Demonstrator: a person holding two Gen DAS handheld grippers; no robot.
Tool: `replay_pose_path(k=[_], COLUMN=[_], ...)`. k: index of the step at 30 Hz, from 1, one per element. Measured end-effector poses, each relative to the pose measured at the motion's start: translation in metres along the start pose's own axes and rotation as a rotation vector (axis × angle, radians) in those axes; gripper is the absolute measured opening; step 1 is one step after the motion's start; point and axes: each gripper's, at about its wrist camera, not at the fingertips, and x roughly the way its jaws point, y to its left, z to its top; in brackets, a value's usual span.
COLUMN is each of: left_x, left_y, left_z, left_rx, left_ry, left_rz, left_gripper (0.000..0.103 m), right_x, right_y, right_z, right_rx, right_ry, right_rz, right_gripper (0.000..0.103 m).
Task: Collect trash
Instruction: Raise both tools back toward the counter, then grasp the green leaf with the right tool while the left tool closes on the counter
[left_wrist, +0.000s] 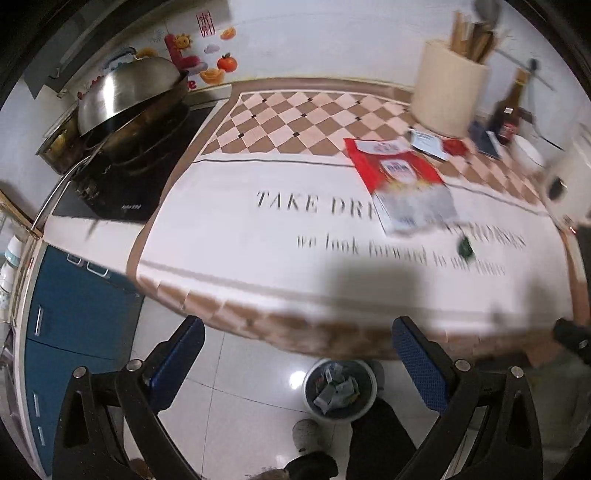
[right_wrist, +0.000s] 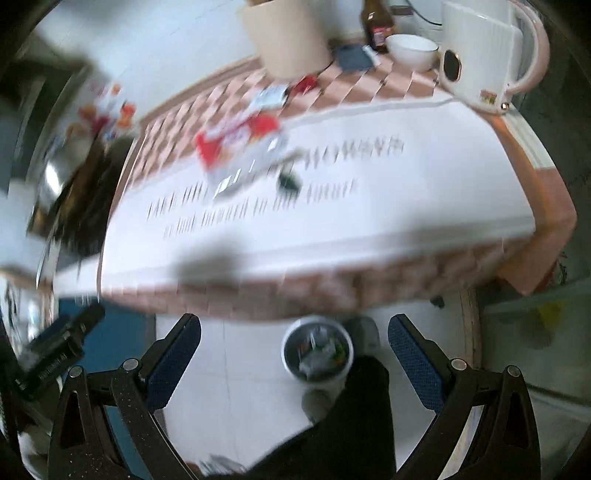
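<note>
Left gripper (left_wrist: 297, 354): fingers spread wide, nothing between the blue pads; held off the front edge of the counter, above the floor.
Right gripper (right_wrist: 293, 350): also spread wide and holding nothing; likewise off the front edge, over the floor.
Trash bin (left_wrist: 339, 390): on the floor below the counter's front edge, between the fingers in both views, with crumpled wrappers inside.
Counter cloth (left_wrist: 229, 236): white middle with printed lettering, checked border along the back and front edges.
Red-and-silver packet (left_wrist: 400, 184): flat on the cloth, toward the back right, blurred.
Small dark green scrap (left_wrist: 466, 248): on the cloth just in front of the packet, nearer the right edge.
Back right corner: cream utensil holder (left_wrist: 448, 88), brown bottle (left_wrist: 511, 107), white bowl (right_wrist: 412, 51), white kettle (right_wrist: 484, 55).
Left end: lidded wok (left_wrist: 129, 99) on the stove.
</note>
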Motion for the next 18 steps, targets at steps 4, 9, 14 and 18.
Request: replay_pose_path(k=[4,9,14,18], left_x=[0.044,0.086,0.110,0.112], left_y=[-0.020,-0.038,-0.044,-0.057], left_z=[0.051,0.083,0.093,0.109], left_rx=[-0.036,-0.035,-0.024,-0.011], left_ry=[0.101,0.164,0.214,0.216], left_rz=[0.037,0.149,0.235,0.245], left_gripper=[0.103,0.103,0.103,0.103], right_x=[0.038,0.109,0.176,0.178], right_y=[-0.018,-0.015,0.015,0.024], right_z=[0.084,0.134,0.133,0.131], right_rx=[0.005,-0.049,-0.146,-0.232], right_ry=[0.008,0.086,0.185,0.191], right_rz=[0.013,0.054,0.073,0.055], right_gripper=[0.102,0.079,0.047,0.022])
